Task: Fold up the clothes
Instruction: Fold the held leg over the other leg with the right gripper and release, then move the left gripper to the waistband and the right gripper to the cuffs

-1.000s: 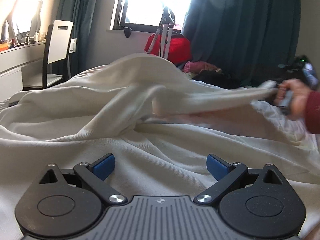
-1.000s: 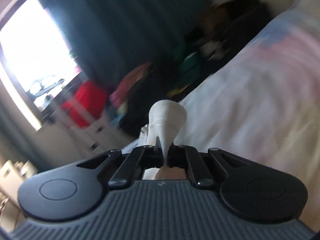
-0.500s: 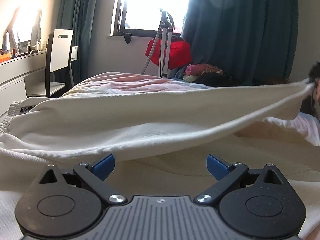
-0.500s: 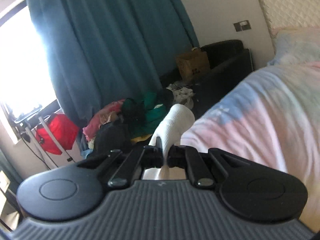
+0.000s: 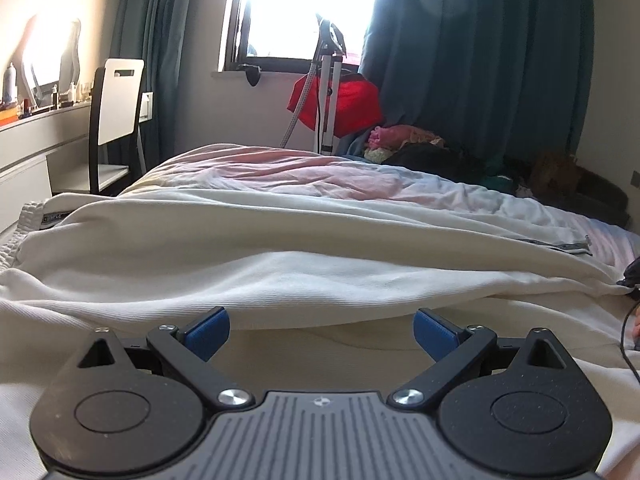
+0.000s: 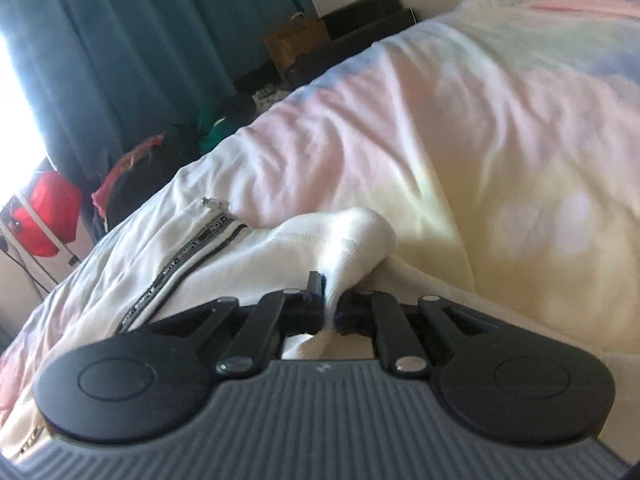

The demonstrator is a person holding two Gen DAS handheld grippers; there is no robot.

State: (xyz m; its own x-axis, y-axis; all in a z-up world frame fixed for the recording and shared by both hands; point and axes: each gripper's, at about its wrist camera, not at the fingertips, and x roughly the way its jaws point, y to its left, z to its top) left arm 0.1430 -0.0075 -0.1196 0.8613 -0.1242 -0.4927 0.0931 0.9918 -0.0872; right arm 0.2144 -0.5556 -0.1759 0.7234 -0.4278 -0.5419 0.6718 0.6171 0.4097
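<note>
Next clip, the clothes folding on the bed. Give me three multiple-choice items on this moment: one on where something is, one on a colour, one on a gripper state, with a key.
1. Where does the cream garment lie?
A. spread on the bed
B. draped on the white chair
C. hung at the window

2. What colour are the pads on the left gripper's fingers?
A. red
B. blue
C. green

3. What is the state of the right gripper?
A. open over bare bedding
B. shut on nothing
C. shut on a fold of the garment

Key: 1 A, the garment stretches across the pastel bedding in front of the left gripper. 2 B, both pads show blue, set wide apart. 3 C, white fabric is pinched between the closed fingers and bulges out beyond them.
</note>
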